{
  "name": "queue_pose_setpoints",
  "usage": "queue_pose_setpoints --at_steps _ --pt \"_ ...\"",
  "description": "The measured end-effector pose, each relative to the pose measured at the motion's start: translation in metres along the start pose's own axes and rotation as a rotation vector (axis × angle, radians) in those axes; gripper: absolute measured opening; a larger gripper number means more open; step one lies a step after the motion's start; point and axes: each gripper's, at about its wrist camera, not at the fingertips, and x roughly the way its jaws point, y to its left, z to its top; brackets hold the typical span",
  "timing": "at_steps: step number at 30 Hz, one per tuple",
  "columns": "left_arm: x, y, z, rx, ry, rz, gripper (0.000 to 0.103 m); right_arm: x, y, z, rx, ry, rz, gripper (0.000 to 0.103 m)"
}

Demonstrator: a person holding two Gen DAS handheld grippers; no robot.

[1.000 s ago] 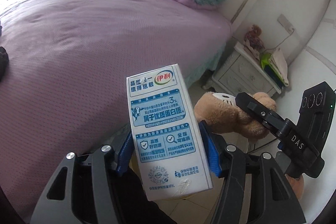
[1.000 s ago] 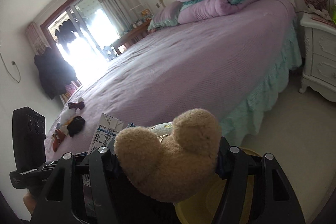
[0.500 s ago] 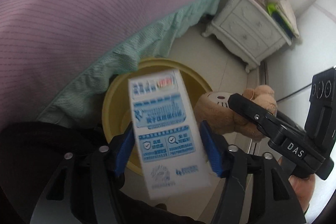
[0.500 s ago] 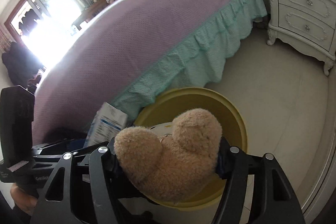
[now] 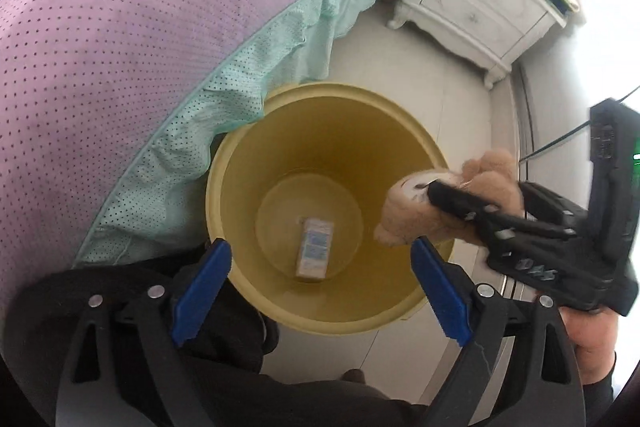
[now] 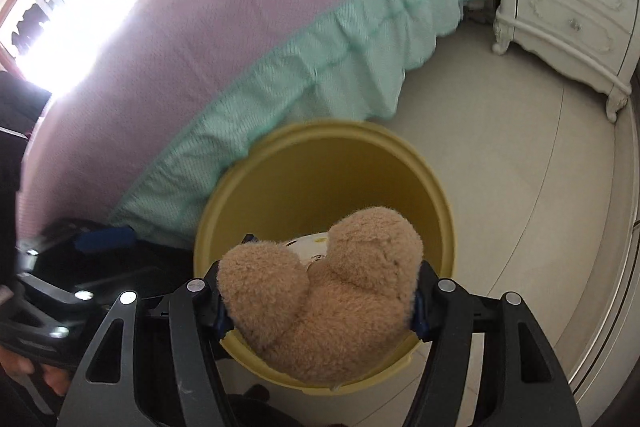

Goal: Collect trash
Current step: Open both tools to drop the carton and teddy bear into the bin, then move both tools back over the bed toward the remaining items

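Note:
A yellow bin [image 5: 224, 187] stands on the floor against the bed skirt. A white and blue milk carton [image 5: 314, 249] lies flat on its bottom. My left gripper [image 5: 320, 291] hangs over the bin's near rim, its jaws opening wide with nothing between the blue pads. My right gripper [image 6: 318, 301] is shut on a tan plush bear [image 6: 320, 299] and holds it over the bin [image 6: 320, 155]. In the left wrist view the bear [image 5: 424, 211] sits above the bin's right rim, gripped by the black right gripper [image 5: 444, 193].
A purple bed [image 5: 120, 27] with a teal skirt [image 5: 248, 83] borders the bin on the left. A white nightstand [image 5: 476, 7] stands at the far right on the pale tiled floor [image 6: 500, 155]. A person's dark clothing [image 5: 224, 367] fills the near foreground.
Both grippers have sunk and tipped down over the bin. The left gripper let go of the milk carton, which dropped to the bin's bottom. The bear stays gripped.

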Motion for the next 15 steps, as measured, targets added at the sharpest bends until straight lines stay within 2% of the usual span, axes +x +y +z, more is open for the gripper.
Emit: queue_pose_setpoints --at_steps 4,6,15 --pt "0.002 -0.001 -0.003 0.022 -0.007 0.003 0.094 0.028 0.002 -0.012 -0.016 0.086 -0.022 0.064" --pt "0.002 -0.001 -0.003 0.033 -0.005 0.001 0.095 0.038 0.002 -0.016 -0.015 0.133 -0.041 0.073" --pt "0.004 -0.003 -0.003 0.044 -0.007 -0.009 0.097 0.025 -0.008 -0.014 -0.016 0.100 -0.128 0.076"
